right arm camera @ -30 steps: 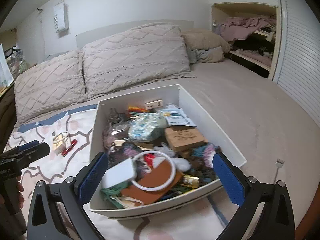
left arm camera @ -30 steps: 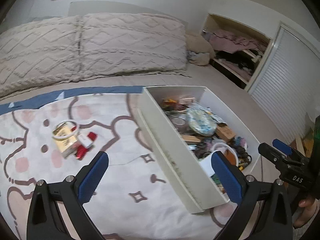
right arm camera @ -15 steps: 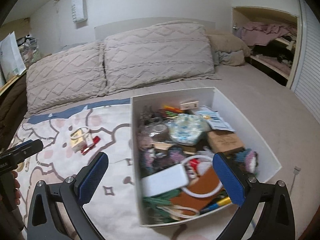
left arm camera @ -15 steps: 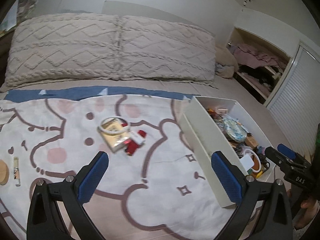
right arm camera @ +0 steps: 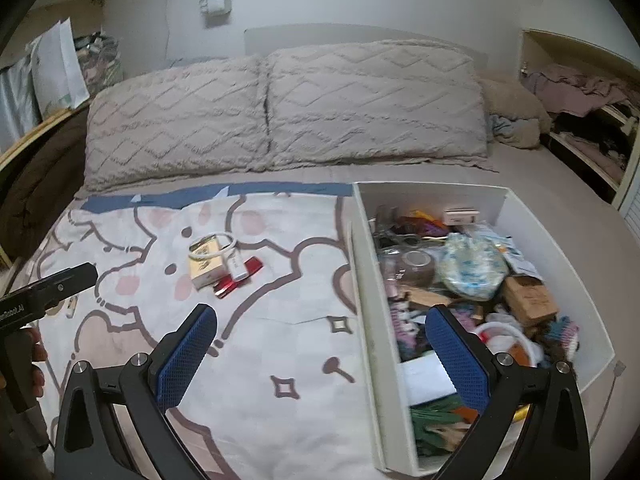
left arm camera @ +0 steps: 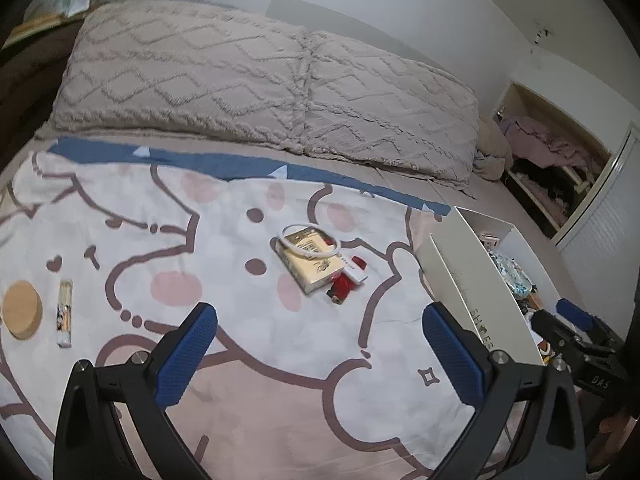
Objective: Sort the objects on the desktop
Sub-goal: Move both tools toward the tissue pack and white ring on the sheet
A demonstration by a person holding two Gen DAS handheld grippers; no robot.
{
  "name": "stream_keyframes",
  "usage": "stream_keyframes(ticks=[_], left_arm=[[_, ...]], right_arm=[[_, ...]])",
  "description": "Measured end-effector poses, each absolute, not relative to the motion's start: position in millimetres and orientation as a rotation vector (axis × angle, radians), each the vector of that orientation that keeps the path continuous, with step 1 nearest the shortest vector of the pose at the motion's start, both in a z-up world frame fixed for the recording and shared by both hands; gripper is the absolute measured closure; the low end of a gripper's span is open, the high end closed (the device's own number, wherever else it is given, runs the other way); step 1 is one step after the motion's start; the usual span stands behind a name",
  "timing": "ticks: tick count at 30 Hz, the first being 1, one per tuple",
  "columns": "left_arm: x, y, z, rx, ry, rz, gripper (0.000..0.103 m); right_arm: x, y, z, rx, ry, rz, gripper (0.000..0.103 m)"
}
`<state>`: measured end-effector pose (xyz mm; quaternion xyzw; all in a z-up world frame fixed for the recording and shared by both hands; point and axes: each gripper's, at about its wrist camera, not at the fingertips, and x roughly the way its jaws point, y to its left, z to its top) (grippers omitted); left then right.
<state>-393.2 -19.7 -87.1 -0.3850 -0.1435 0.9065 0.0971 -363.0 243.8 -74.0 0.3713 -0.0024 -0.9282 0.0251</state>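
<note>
On the cartoon-print blanket (left arm camera: 248, 344) lies a small pile: a cream box (left arm camera: 310, 258) with a white ring (left arm camera: 310, 240) on top, a white stick (left arm camera: 354, 270) and red pieces (left arm camera: 344, 288) beside it. The same cream box (right arm camera: 206, 266) shows in the right wrist view. A round wooden lid (left arm camera: 21, 315) and a thin tube (left arm camera: 65, 312) lie far left. My left gripper (left arm camera: 320, 350) hangs open above the blanket, short of the pile. My right gripper (right arm camera: 320, 354) is open over the left wall of the white box (right arm camera: 366, 280), which holds several mixed items.
Two knitted pillows (right arm camera: 280, 108) lie across the head of the bed. An open shelf with clothes (right arm camera: 580, 120) and a slatted door (left arm camera: 600, 236) stand at the right. A hand holds the left gripper's handle (right arm camera: 24, 360) at the left edge of the right wrist view.
Both views have swung left: the white box slid toward the right edge and the pile on the blanket moved to the centre. The wooden lid and tube came into view. Both grippers stayed open.
</note>
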Motion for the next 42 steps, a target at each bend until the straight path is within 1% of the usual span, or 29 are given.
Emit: stream_keyframes(ticks=[5,11,17,22,28,32,36,38,42], left_arm=[[-396,-32,-105,-1.183,-0.450,2.681,0.000],[-400,-39,-125,-1.224,-0.488,2.664,0.000],[-407,-42,-149,-1.270,-0.510,2.650,0.000],[-414,-44,-164,-1.293,-0.533,2.632,0.000],[-419,-39,-178,-1.294,-0.534,2.619,0.000],[-424,-38,-187,-1.298,-0.598,2.583,0.000],[-428,-36,-193,-1.304,-0.649,2.571,0.000],[-429,-34,-193,-1.298,-0.660,2.576,0.000],[-429,-32,-193,-1.277,-0.664,2.585,0.000]], right_arm=[[-374,224,-82,1.165,-0.009,-2.811,0.000],[-391,195,-96,1.194,0.044,-2.719,0.000],[-425,177,-115,1.272,-0.007,-2.622,0.000],[-451,162,-127,1.336,0.070,-2.573,0.000],[-489,144,-141,1.393,0.087,-2.473,0.000],[-516,132,-148,1.400,0.123,-2.436,0.000],[-543,122,-159,1.446,0.107,-2.382,0.000],[-552,114,-165,1.451,0.142,-2.359,0.000],[-562,96,-176,1.421,0.297,-2.345,0.000]])
